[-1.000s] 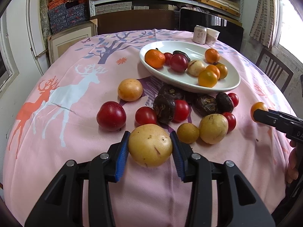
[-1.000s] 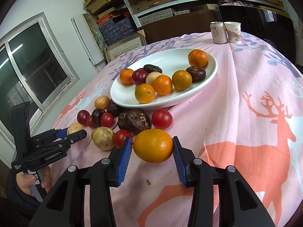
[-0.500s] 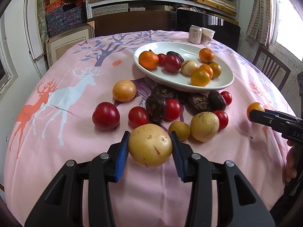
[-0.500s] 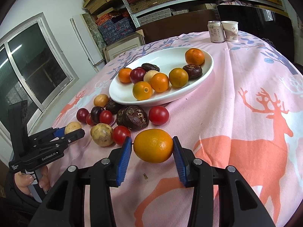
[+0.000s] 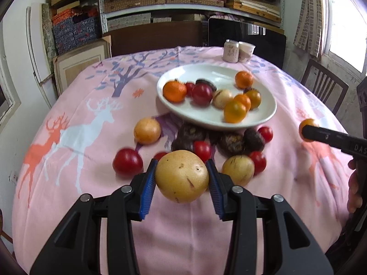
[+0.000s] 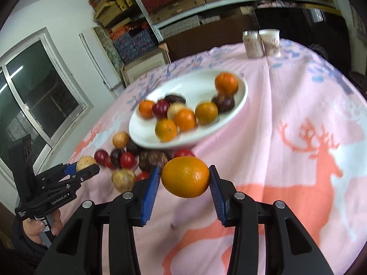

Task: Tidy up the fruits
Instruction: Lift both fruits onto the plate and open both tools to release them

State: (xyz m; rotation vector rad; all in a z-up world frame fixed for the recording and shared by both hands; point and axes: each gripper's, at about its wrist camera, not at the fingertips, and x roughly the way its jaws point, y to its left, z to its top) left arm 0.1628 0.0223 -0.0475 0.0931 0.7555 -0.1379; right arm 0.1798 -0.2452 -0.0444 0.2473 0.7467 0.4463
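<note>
fruits (image 5: 201,149) loose before plate (image 5: 268,114) | can (image 5: 231,50), cup (image 5: 246,51) behind

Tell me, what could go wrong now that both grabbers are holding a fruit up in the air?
1. The yellow fruit is round and pinched only at its sides by the left gripper, so it might slip out and roll.
2. The orange in the right gripper could drop likewise.
3. The white plate already looks crowded; a fruit dropped in could knock others out.
</note>
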